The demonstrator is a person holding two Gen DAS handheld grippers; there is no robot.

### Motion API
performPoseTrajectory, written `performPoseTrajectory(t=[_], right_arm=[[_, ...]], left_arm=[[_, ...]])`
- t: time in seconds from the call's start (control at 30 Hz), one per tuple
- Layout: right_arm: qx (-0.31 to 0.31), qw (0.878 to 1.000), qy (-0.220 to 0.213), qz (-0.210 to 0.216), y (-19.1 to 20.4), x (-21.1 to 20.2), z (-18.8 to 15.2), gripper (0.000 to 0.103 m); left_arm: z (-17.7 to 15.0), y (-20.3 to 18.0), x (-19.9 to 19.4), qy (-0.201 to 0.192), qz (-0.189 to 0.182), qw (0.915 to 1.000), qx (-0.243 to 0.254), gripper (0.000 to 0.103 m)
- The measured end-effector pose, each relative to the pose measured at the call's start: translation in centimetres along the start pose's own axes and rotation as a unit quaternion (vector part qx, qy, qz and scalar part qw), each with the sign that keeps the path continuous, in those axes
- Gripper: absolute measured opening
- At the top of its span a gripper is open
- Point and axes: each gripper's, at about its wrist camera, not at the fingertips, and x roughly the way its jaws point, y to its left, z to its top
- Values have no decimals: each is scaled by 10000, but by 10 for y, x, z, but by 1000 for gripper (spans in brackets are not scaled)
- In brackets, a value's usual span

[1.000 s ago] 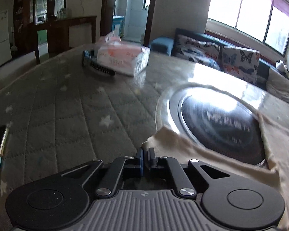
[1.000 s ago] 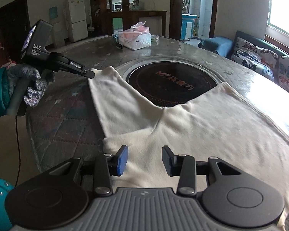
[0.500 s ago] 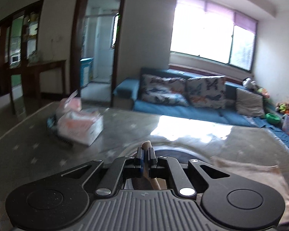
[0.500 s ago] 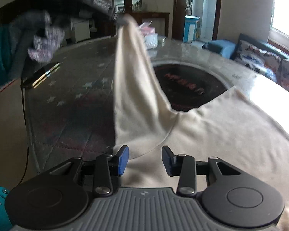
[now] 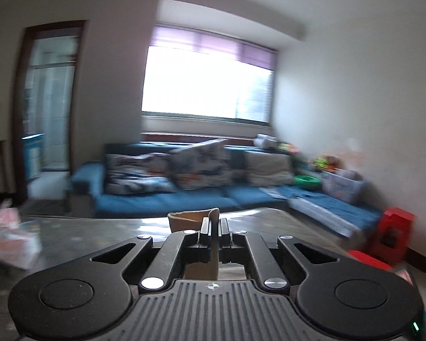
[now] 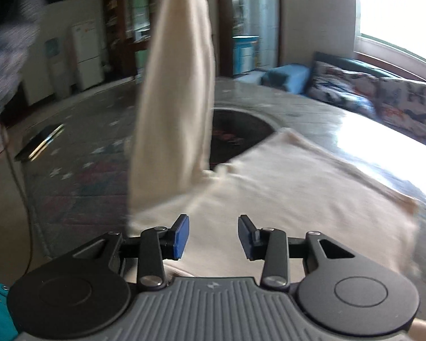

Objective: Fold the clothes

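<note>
A cream garment (image 6: 284, 182) lies spread on the round table (image 6: 312, 110). One long part of it, the lifted strip (image 6: 176, 91), hangs upright from the top of the right wrist view, where the left gripper, blurred, holds its end. In the left wrist view my left gripper (image 5: 214, 227) is shut on the cream cloth (image 5: 193, 217), raised high and facing the sofa. My right gripper (image 6: 213, 236) hovers open just above the garment's near edge, with nothing between its blue pads (image 6: 181, 234).
A dark round inset (image 6: 238, 130) sits in the table's middle, partly under the cloth. A phone (image 6: 39, 142) lies on the quilted mat at left, and a tissue pack (image 5: 14, 241) on the far side. A blue sofa (image 5: 213, 187) and red stool (image 5: 389, 233) stand beyond.
The left gripper has lifted the garment's end from table level to high overhead, pulling that part upright. The right gripper stayed open over the near edge.
</note>
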Motion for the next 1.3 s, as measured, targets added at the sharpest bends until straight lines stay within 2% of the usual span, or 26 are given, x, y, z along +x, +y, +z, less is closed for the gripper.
performPoseTrajectory(t=[0.13,0.23,0.37,0.43,0.5,0.7,0.73,0.9,1.0,1.17,1.3], right_arm=[[464,9979,-42,-455,-31,-25,-16,38],[788,9942,9,-731,-51,-38,-31,39],[1005,9908,140,-898,-63,-47,-49,39],[1072,9895,208,-949,-67,-51,-57,39],[1140,9880,275,-1001,-71,-54,-64,39],[1177,9871,102,-1077,-75,-65,-61,39],[1184,9871,88,-1076,-75,-65,-61,39],[1202,9863,223,-1104,-75,-62,-62,39],[1340,9828,310,-1235,-79,-65,-68,39],[1565,9760,440,-1448,-92,-69,-80,39],[1642,9735,525,-1501,-100,-66,-87,40]], left_arm=[[-27,-31,28,483,-649,9966,155,5],[-52,-50,51,932,-1096,9892,273,9],[-89,-54,71,1531,-1261,9796,316,14],[-101,-44,77,1740,-1159,9775,281,15],[-110,-27,81,1894,-887,9775,259,15],[-123,30,97,2140,229,9762,279,15],[-125,34,97,2132,307,9761,306,15],[-129,42,111,2148,388,9743,550,15],[-130,35,115,2159,335,9738,624,24],[-133,33,115,2195,162,9723,790,25],[-137,33,120,2265,158,9705,813,24]])
